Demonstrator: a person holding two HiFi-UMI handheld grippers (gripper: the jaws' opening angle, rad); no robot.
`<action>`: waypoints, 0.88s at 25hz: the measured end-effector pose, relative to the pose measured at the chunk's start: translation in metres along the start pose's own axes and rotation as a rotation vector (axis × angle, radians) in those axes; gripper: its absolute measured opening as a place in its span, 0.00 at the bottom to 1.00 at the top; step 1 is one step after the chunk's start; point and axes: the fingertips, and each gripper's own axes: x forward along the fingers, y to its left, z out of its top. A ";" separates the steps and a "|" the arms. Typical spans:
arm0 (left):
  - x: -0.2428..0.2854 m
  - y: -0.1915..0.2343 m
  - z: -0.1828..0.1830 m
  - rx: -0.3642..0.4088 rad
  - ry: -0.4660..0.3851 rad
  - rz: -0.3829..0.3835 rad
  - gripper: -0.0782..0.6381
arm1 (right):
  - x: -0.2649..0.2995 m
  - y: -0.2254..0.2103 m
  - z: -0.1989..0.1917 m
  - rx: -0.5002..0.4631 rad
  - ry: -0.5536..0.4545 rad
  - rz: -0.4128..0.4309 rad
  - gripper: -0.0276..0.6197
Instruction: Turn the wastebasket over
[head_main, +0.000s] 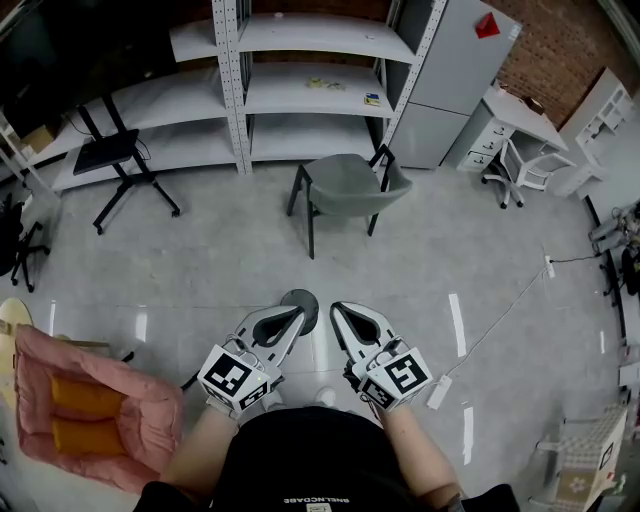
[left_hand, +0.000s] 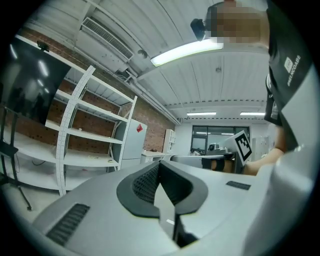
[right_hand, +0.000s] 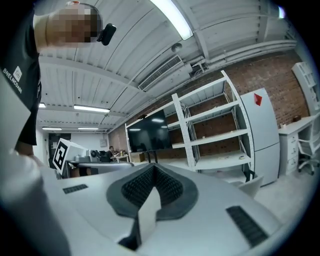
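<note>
Left gripper (head_main: 296, 316), right gripper (head_main: 337, 309) closed; round wastebasket (head_main: 308, 299)

Workshop-style lab: brick wall (head_main: 560, 60), metal shelving (head_main: 300, 90), desks (head_main: 515, 115), grey cabinet (head_main: 450, 70), polished concrete floor (head_main: 200, 260).

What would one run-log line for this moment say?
left claw: shut, empty | right claw: shut, empty | dark grey round wastebasket: on floor beneath claws, not held

a grey plastic chair on black legs (head_main: 345, 185) stands on the glossy pale grey floor (head_main: 200, 265). white metal shelving (head_main: 300, 92) stands behind the chair, a black tripod stand (head_main: 110, 155) to its left, a dark round wastebasket (head_main: 299, 299) in front.
</note>
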 end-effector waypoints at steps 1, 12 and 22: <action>-0.001 0.001 0.003 0.009 -0.003 0.006 0.13 | 0.001 0.002 0.003 -0.008 -0.004 0.005 0.06; -0.009 0.003 0.018 -0.002 -0.051 0.056 0.13 | 0.005 0.010 0.017 -0.053 -0.035 0.020 0.06; -0.017 -0.001 0.017 0.010 -0.052 0.094 0.13 | -0.001 0.014 0.018 -0.051 -0.038 0.020 0.06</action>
